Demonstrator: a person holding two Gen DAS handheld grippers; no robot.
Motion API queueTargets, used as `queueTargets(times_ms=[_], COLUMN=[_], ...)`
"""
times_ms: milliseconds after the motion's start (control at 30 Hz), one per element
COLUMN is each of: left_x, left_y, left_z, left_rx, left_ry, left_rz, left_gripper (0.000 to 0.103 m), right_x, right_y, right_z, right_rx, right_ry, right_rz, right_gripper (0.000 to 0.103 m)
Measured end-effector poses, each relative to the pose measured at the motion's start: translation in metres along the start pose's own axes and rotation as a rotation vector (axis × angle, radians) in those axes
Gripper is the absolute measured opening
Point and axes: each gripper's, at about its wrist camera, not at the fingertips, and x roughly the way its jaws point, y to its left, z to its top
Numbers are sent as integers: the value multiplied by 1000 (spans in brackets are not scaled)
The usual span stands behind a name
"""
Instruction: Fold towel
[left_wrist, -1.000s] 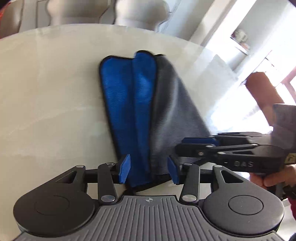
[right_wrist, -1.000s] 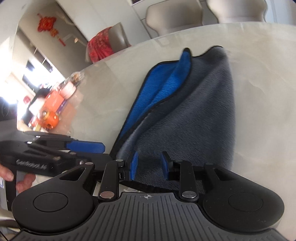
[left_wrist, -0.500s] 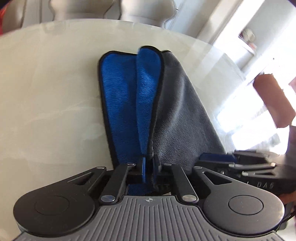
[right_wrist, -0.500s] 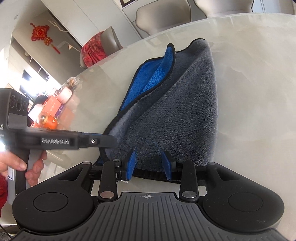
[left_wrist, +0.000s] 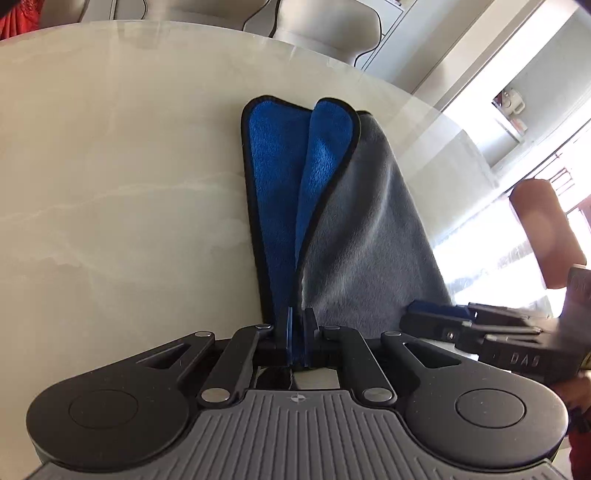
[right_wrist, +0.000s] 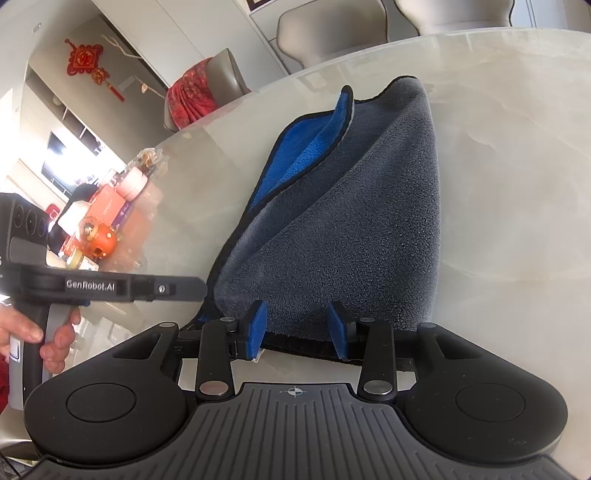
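A towel, blue on one side and grey on the other with black trim, lies partly folded on the marble table; it shows in the left wrist view (left_wrist: 354, 236) and the right wrist view (right_wrist: 354, 221). My left gripper (left_wrist: 298, 332) is shut on the near edge of the towel's upper layer and lifts it a little. My right gripper (right_wrist: 298, 328) is open, its blue pads either side of the towel's near grey edge, not closed on it. The right gripper also shows in the left wrist view (left_wrist: 480, 328), at the towel's right near corner.
The pale marble table (left_wrist: 110, 184) spreads wide to the left and far side. Beige chairs (left_wrist: 317, 26) stand behind its far edge. A red-draped chair (right_wrist: 195, 92) and clutter of boxes (right_wrist: 107, 214) lie beyond the table's left edge.
My left gripper was open a second ago and has shut on the towel's near edge, lifting the upper layer. My right gripper stays open at the near grey edge.
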Motion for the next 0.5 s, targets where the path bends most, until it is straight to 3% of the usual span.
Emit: queueTargets(times_ms=[133,267,367,500], left_x=[-4,-11,0,36], left_y=[-2,-15,-34,-64], left_z=[11,36,63,94], left_rx=[46,131,238,419], left_ry=[-25,-90,-151,-175], left_rz=[2,-12,-8,42], left_gripper=[5,22,33,34], right_x=[0,1,2,1], right_y=[4,11,13,12], right_z=[0,-2,-4,-6], right_rx=[-6,-47,-48,-47], right_ry=[3,1,-6,-12], right_rz=[0,-15,-10,-3], right_gripper=[44,47,53,55])
